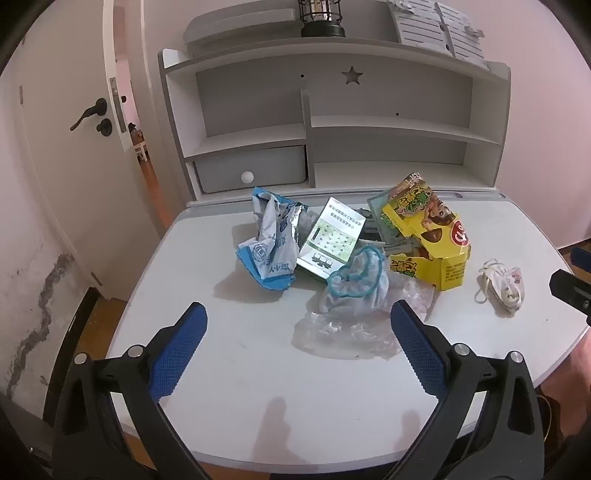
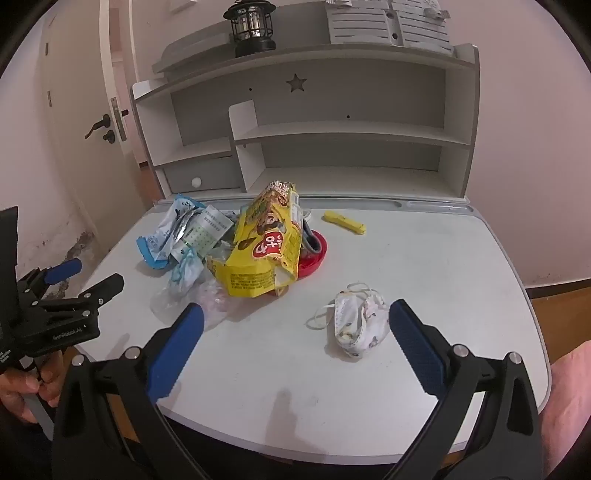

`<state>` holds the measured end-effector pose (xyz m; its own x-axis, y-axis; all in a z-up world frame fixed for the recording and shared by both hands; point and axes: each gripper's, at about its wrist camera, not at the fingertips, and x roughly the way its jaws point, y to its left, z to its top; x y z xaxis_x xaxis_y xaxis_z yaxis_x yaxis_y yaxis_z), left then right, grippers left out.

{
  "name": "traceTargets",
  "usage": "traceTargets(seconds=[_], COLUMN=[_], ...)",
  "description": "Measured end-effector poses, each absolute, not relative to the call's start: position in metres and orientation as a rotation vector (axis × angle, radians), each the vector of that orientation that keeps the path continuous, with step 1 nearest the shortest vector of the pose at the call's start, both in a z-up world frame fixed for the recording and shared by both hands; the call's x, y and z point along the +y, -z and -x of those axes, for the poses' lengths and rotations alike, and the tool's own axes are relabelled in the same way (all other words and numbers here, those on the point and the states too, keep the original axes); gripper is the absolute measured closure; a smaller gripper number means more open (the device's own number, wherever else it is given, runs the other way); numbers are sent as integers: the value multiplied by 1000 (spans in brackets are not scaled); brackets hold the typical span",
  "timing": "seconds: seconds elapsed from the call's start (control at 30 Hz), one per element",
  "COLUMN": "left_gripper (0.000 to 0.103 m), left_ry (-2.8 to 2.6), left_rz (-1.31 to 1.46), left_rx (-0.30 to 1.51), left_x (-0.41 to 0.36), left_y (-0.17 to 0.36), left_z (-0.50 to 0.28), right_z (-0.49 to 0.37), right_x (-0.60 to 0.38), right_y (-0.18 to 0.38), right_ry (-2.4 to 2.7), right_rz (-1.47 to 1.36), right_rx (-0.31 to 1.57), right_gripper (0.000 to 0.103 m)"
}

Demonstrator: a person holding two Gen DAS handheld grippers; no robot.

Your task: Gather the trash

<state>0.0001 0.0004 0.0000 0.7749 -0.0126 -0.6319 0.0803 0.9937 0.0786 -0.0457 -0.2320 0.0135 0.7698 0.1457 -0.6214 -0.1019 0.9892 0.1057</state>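
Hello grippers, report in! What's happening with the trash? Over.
Left gripper open, right gripper open, both empty. Trash pile and face mask untouched on desk. Nothing blocking.

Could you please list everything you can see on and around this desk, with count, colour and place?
crumpled foil snack bag: one, blue and white, left of pile
flat printed card: one, green and white, pile middle
torn cardboard snack box: one, yellow, pile right
clear plastic wrap: one, transparent, pile front
crumpled face mask: one, white, alone at right
round lid: one, red, behind box
small clip-like item: one, yellow, desk rear
lantern: one, black, shelf top
white desk: one, under everything
left tool: one, black with blue pads, open
right tool: one, same colours, open
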Motion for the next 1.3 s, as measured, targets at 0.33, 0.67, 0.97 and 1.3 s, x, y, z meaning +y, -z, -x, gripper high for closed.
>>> traceTargets(seconds=[0.33, 0.67, 0.97, 1.3], left_gripper=[6, 6, 6, 6], left_ry=[65, 58, 58, 59], left_rz=[-107, -101, -98, -97], left_rx=[701, 691, 690, 690], left_x=[-2, 0, 0, 0], left_y=[2, 2, 2, 1], left_z=[-2, -1, -1, -1], right_z=[46, 45, 45, 45], right_x=[-239, -233, -234, -232], right_y=[-11, -14, -12, -11], right_ry=[-144, -149, -150, -151], right_rz=[-74, -77, -79, -80], right_rx=[702, 696, 702, 710], right_gripper=[6, 6, 6, 6])
